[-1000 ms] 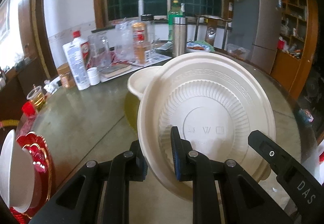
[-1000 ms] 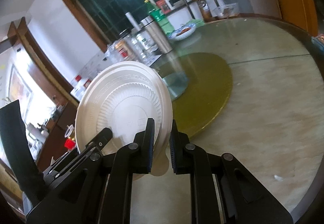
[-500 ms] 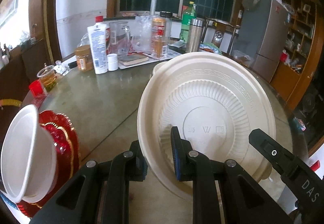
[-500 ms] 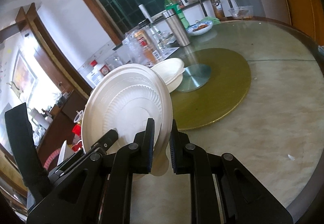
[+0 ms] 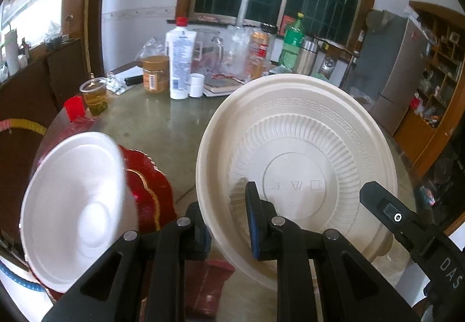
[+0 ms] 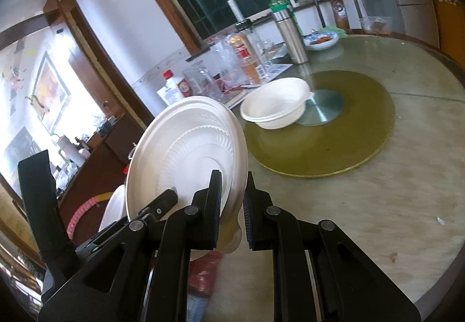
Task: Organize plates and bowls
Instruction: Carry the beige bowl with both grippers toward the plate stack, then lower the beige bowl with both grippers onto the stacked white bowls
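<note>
Far left in the left wrist view: white bowl [image 5: 75, 205], smooth and plain, tipped up on edge with its hollow facing the camera, overlapping a red scalloped plate with gold trim [image 5: 151, 194] at the bench [image 5: 174, 130] edge. Whether bowl and red plate touch cannot be told.

Centre-right of the same view: cream disposable plate [image 5: 299, 165], held upright off the bench, underside toward the lens, with a ribbed ring, a Greek-key band near the rim and small moulded marks on the flat centre. Left claw [image 5: 226, 223] clenched on its lower rim, one blue-padded finger [image 5: 252, 223] in front and the other behind. At the right edge, the black body of the right claw [image 5: 407, 234], lettered "DAS".

Only in the left wrist view: the cup of amber drink [image 5: 94, 96], the brown jar [image 5: 155, 73] and the white red-capped bottle [image 5: 180, 60] at the far side.

Right wrist view: same cream plate [image 6: 189, 153] seen nearly edge-on, its rim gripped by the right claw [image 6: 232, 211], fingers tight on either side. Left claw [image 6: 157, 208] at lower left. Only here: a cream bowl [image 6: 276, 106] resting on the olive-gold turntable [image 6: 348, 141], by its silver hub, with the steel flask [image 6: 290, 34] beyond.
</note>
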Demonstrator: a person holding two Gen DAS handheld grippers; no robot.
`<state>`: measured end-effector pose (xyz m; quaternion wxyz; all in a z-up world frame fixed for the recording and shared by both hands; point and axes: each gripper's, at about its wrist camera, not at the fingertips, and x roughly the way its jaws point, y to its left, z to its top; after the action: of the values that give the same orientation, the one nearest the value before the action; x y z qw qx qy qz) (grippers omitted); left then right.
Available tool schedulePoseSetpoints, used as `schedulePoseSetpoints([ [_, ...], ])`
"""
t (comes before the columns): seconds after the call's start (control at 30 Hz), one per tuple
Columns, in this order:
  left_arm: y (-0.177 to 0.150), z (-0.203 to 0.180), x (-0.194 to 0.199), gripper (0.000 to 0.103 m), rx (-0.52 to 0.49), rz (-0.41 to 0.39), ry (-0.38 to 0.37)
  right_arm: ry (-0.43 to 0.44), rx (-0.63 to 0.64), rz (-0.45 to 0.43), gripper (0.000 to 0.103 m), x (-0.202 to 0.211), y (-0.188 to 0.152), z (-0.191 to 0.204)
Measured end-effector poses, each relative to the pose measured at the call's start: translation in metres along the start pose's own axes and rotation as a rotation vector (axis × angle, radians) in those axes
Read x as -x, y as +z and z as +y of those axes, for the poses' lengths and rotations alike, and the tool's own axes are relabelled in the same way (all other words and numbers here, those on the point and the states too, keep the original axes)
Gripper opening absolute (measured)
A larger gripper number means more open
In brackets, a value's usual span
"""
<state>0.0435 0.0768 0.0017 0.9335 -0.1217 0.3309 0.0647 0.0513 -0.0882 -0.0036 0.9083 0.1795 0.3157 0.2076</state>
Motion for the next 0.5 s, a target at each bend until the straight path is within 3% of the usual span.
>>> schedulePoseSetpoints([
  [0.2,0.009,0.021,0.027,0.019,0.035,-0.066,0.026,0.061,0.059,-0.024,0.014,0.003,0.003,0.033],
  [0.5,0.009,0.073,0.056,0.019,0.12,-0.123,0.11,0.178,0.148,0.022,0.014,-0.018,-0.001,0.086],
])
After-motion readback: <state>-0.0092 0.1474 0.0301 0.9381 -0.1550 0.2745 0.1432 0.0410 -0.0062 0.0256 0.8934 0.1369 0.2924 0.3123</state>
